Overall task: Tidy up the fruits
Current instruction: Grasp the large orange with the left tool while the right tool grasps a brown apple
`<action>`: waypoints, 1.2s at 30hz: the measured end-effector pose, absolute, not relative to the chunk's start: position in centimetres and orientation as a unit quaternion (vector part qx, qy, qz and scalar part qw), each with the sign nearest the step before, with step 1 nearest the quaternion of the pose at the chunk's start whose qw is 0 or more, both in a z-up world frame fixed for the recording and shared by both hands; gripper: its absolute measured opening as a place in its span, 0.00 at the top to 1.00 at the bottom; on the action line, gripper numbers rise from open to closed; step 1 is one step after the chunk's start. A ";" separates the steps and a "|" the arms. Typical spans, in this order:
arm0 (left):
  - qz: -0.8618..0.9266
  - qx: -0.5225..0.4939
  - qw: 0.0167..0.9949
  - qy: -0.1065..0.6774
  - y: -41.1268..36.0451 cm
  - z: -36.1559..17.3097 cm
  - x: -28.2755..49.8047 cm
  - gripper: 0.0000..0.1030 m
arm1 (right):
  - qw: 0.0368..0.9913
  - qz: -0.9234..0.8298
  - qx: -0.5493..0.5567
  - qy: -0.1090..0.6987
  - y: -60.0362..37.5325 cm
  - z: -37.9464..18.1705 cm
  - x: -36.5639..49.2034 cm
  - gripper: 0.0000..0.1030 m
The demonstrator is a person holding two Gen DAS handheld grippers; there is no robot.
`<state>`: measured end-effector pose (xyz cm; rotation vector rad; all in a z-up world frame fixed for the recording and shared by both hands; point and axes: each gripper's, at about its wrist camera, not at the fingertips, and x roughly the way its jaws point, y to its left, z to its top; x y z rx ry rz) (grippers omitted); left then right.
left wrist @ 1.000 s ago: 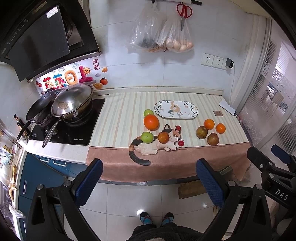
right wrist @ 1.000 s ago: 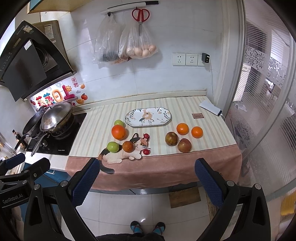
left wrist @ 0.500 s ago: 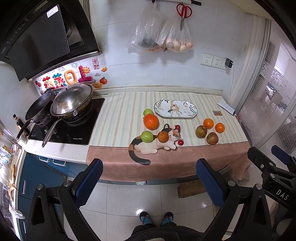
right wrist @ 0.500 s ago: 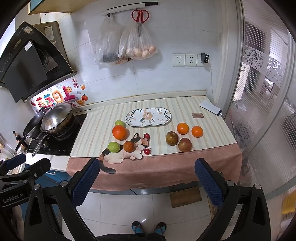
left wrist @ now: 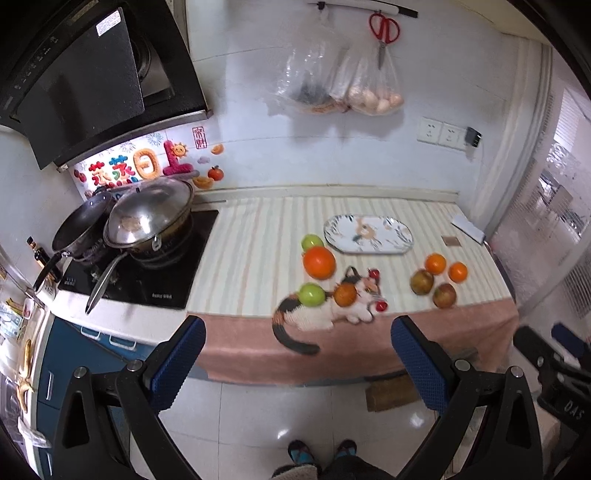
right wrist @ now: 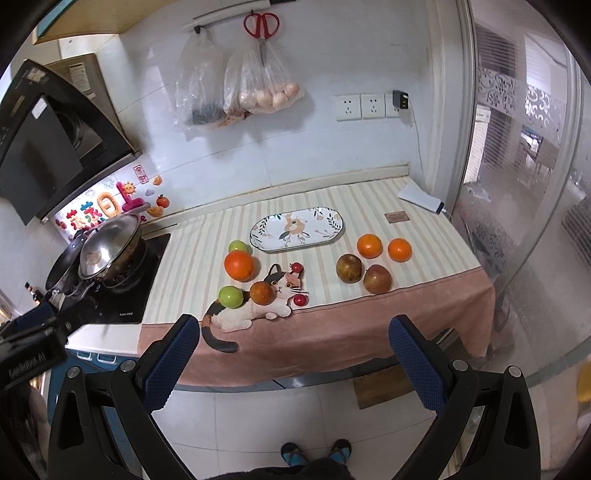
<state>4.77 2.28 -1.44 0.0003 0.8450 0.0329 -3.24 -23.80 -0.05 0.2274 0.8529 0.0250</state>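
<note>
Fruits lie on a striped counter cloth. An empty oval flowered plate (left wrist: 367, 239) (right wrist: 296, 229) sits at the back. Left of it are a big orange (left wrist: 319, 262) (right wrist: 239, 265), two green apples (right wrist: 230, 296) (right wrist: 238, 246), a small orange (right wrist: 262, 292) and small red fruits (right wrist: 300, 300). To the right are two oranges (right wrist: 369, 246) (right wrist: 399, 249) and two brownish apples (right wrist: 348, 268) (right wrist: 377, 279). My left gripper (left wrist: 295, 350) and right gripper (right wrist: 291, 347) are open and empty, held well in front of the counter over the floor.
A hob with a lidded pan (left wrist: 147, 218) and a wok (left wrist: 81, 229) is at the counter's left. Bags (right wrist: 236, 92) and scissors (right wrist: 261, 27) hang on the wall. A glass door (right wrist: 524, 184) stands at the right. A white box (right wrist: 421, 198) lies back right.
Both grippers have moved forward, closer to the counter, so the fruits look larger. The views have tilted slightly. Nothing on the counter has moved.
</note>
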 end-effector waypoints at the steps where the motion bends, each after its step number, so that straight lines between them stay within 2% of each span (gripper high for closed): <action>1: 0.024 0.005 0.911 0.411 2.6 -2.0 5.6 0.00 | 0.900 0.012 0.114 0.420 -23.6 -0.9 -2.5 0.00; 13: 0.051 0.003 0.853 0.519 3.8 -12.4 19.0 0.00 | 0.865 -0.029 0.154 0.477 -27.0 -11.6 9.9 0.00; 24: 0.049 -0.057 0.771 0.632 2.7 -21.9 33.1 0.03 | 0.805 -0.042 0.195 0.559 -33.6 -22.6 25.4 0.00; 30: 0.042 -0.099 0.722 0.683 2.2 -26.7 38.5 0.04 | 0.770 -0.035 0.203 0.604 -34.5 -27.3 29.7 0.00; 36: 0.044 -0.096 0.695 0.711 0.8 -30.0 42.0 0.04 | 0.753 -0.032 0.179 0.632 -34.1 -30.3 32.6 0.01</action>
